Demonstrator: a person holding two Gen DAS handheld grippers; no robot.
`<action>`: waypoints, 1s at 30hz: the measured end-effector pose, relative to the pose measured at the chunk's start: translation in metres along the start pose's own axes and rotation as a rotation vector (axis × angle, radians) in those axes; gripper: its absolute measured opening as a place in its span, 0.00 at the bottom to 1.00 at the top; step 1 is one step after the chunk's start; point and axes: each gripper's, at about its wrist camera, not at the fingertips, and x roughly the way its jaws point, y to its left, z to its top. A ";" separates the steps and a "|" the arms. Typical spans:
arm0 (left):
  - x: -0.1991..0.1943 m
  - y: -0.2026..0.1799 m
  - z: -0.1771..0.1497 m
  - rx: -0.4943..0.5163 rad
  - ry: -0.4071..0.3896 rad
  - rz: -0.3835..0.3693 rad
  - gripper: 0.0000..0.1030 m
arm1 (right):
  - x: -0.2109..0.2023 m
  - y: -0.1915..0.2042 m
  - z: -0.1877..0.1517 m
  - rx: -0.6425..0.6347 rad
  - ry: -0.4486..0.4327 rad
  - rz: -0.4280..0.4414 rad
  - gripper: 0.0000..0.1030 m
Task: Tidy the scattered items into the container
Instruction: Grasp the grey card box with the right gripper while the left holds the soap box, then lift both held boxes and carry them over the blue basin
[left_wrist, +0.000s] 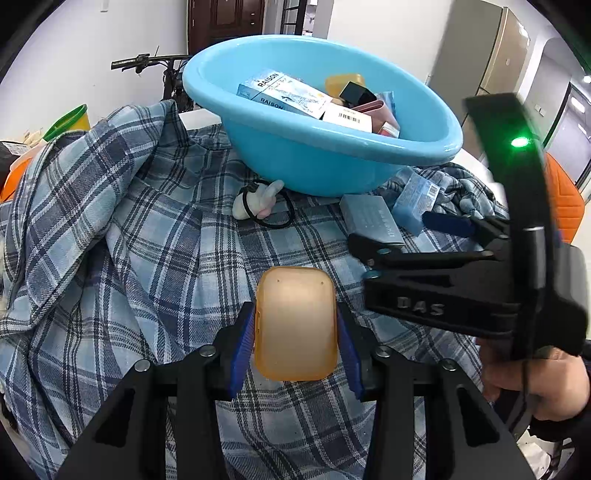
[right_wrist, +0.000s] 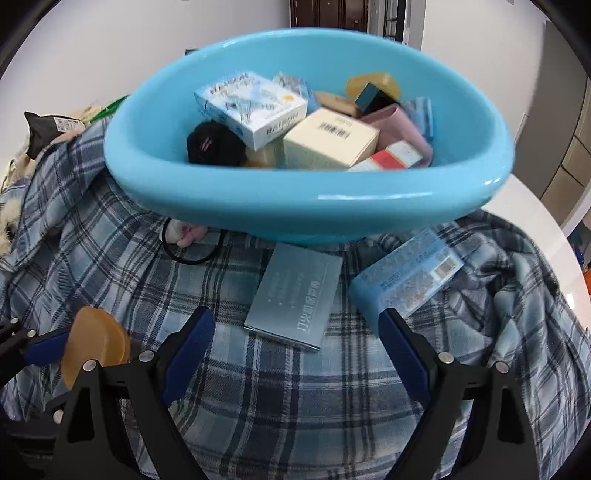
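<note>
In front of the blue bowl (left_wrist: 321, 147), an orange case (left_wrist: 296, 325) is squeezed lengthwise-forward by the left gripper (left_wrist: 296, 343); the right gripper (right_wrist: 295, 354) is held wide open, empty.

Grippers: left one closed on its load, right one spread wide.

We are clamping the left gripper (left_wrist: 295, 332) with both blue pads (left_wrist: 243, 345) bearing on the sides of an amber case (left_wrist: 296, 325), held out level ahead of us. We are holding the right gripper (right_wrist: 295, 350) with its fingers (right_wrist: 188, 354) wide apart and nothing between them, our right hand (left_wrist: 535, 384) wrapping its handle.
</note>
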 end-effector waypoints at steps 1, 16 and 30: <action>0.000 -0.001 0.000 0.003 0.000 -0.004 0.43 | 0.002 0.001 -0.001 -0.006 -0.002 -0.017 0.87; 0.001 -0.002 -0.007 0.015 0.023 -0.003 0.43 | -0.017 -0.029 -0.029 0.014 0.023 0.118 0.46; 0.000 -0.015 -0.013 0.017 0.022 0.040 0.43 | -0.058 -0.055 -0.072 -0.049 -0.033 0.062 0.45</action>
